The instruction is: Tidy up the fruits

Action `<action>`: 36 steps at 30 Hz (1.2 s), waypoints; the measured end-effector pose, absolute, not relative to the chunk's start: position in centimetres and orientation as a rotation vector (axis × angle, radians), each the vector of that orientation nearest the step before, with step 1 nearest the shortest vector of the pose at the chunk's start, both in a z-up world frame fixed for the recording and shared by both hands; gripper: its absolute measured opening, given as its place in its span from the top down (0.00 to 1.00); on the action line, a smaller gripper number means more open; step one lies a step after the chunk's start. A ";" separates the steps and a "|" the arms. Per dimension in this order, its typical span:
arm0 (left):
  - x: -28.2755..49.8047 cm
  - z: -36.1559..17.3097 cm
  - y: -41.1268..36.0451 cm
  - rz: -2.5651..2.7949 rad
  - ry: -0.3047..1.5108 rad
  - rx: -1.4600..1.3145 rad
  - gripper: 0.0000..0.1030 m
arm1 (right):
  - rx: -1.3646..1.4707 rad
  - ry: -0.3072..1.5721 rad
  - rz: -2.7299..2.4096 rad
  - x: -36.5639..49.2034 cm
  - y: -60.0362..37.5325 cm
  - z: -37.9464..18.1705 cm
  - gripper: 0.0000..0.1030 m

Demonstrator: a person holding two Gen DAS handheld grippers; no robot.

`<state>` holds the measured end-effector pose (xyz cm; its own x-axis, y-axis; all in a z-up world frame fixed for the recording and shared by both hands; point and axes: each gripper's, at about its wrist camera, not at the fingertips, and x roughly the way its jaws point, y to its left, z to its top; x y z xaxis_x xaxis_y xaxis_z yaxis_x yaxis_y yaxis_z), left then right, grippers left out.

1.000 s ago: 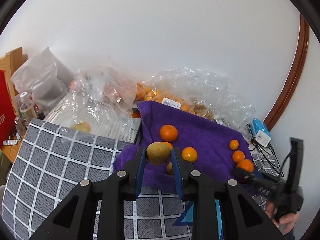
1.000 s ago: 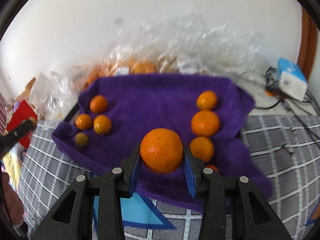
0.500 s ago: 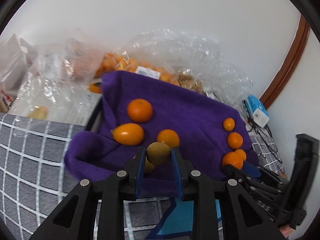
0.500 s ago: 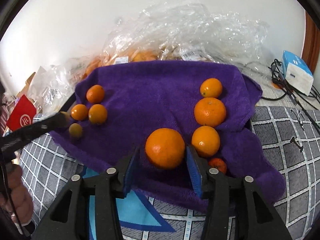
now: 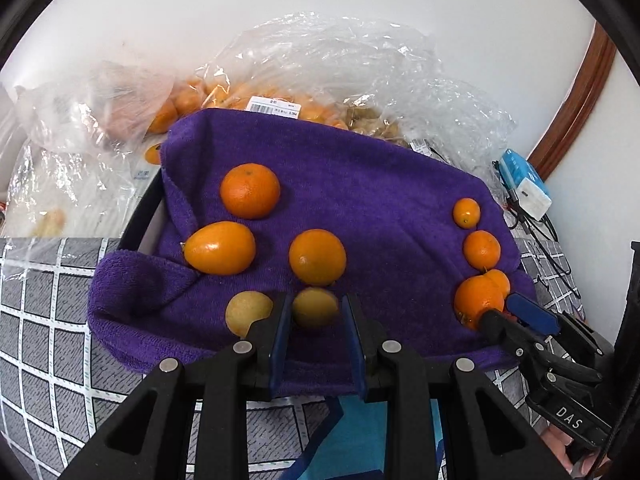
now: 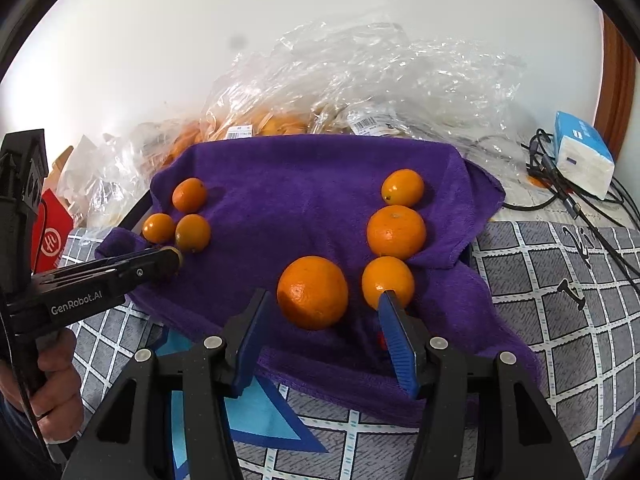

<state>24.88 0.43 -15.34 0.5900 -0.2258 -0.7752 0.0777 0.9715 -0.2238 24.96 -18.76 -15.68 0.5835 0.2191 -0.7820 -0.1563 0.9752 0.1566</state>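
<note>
The left gripper (image 5: 315,312) grips a yellow-green fruit (image 5: 315,306) low over the towel (image 5: 360,184), just beside a like fruit (image 5: 246,312). The right gripper (image 6: 320,312) has just been opening; its fingers (image 6: 394,332) stand clear of the orange (image 6: 313,292), which rests on the towel near three others. Best now: lower the yellow-green fruit until it touches the cloth, release gently so it cannot roll, and back the right fingers out without nudging the row.
</note>
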 end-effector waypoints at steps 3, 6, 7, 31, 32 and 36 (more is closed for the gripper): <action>24.4 -14.7 0.8 -0.159 0.923 -0.176 0.71 | 0.079 0.921 0.228 24.9 -18.8 -15.4 0.46; 23.2 -13.5 1.2 -0.138 0.906 -0.166 0.64 | 0.087 0.918 0.209 24.5 -18.9 -14.6 0.47; 22.3 -12.9 1.4 -0.134 0.889 -0.156 0.61 | 0.094 0.917 0.198 24.2 -19.0 -14.1 0.48; 4.0 -4.6 0.9 -0.069 0.645 -0.020 0.13 | 0.040 0.710 -0.056 5.2 -20.2 -2.3 0.05; 3.7 -4.4 0.8 -0.068 0.640 -0.018 0.11 | 0.039 0.706 -0.052 4.5 -20.1 -2.1 0.05; 2.5 -3.6 0.5 -0.050 0.622 -0.011 0.07 | 0.032 0.679 -0.065 2.8 -20.0 -1.1 0.04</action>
<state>2.51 0.50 -3.58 0.8114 -0.0503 -0.5823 0.0435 0.9987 -0.0256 2.76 -20.05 -1.11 0.7763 -0.0493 -0.6284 0.0703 0.9975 0.0086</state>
